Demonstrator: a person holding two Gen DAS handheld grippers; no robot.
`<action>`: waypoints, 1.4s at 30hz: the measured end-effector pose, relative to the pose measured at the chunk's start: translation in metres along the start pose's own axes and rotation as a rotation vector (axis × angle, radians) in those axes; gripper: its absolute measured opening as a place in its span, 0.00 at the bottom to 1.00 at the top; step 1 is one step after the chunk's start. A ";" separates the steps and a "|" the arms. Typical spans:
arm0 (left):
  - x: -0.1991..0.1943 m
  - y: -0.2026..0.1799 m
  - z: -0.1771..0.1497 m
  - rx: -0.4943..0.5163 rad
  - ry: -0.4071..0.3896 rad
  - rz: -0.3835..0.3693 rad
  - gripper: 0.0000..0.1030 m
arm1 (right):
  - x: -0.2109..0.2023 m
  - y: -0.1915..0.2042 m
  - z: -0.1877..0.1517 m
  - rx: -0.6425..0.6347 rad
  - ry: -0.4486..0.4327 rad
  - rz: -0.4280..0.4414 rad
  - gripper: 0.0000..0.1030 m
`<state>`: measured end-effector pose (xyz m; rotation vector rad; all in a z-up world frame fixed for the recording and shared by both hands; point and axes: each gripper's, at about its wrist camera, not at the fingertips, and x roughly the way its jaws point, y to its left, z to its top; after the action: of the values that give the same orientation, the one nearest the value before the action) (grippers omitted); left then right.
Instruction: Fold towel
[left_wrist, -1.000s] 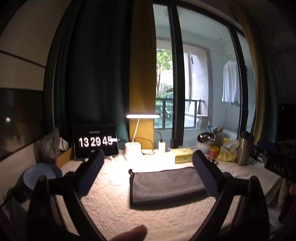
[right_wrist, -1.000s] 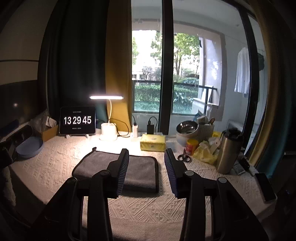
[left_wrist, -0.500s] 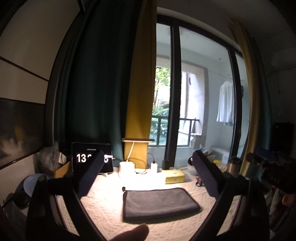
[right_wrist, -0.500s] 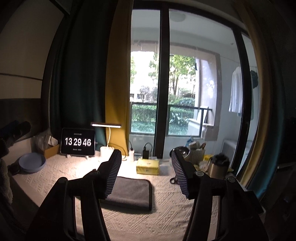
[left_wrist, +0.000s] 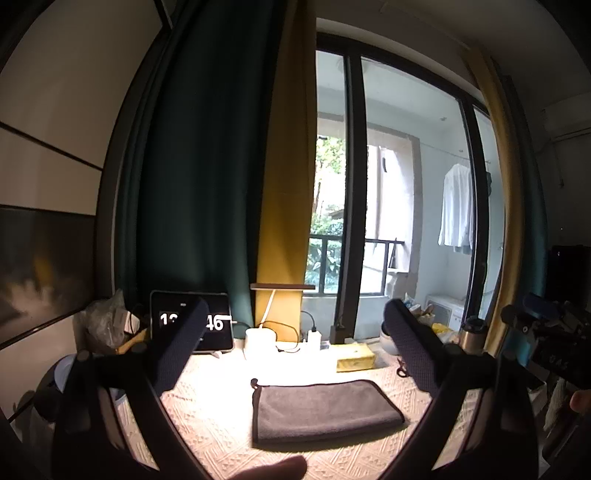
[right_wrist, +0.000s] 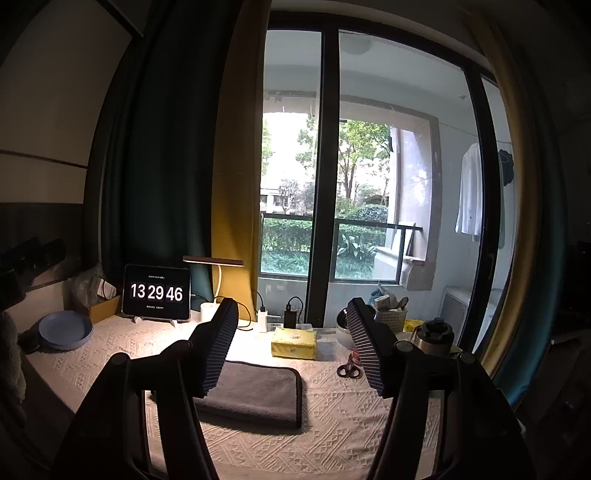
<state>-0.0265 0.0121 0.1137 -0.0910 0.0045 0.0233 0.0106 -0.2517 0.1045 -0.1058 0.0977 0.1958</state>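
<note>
Towel (left_wrist: 325, 411), grey, lies flat as a compact folded rectangle on the tabletop (left_wrist: 218, 424), near its front edge and midway between its side edges, its hanging loop at the far left corner. Left gripper (left_wrist: 295, 354) and right gripper (right_wrist: 291, 347) hang above it, jaws spread and empty, touching nothing; judged, the folding appears complete, with both held clear of the cloth.
</note>
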 end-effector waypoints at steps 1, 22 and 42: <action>0.000 0.000 0.000 0.001 0.002 0.000 0.94 | 0.000 0.000 0.000 0.001 -0.001 0.000 0.63; -0.004 -0.001 0.003 -0.007 -0.006 -0.019 0.95 | -0.005 -0.001 0.008 0.000 -0.017 -0.013 0.65; -0.001 -0.009 0.001 0.007 0.027 -0.030 0.95 | -0.007 -0.005 0.007 0.004 -0.019 -0.037 0.69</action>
<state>-0.0271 0.0033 0.1153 -0.0843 0.0297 -0.0084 0.0053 -0.2571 0.1129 -0.1019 0.0767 0.1598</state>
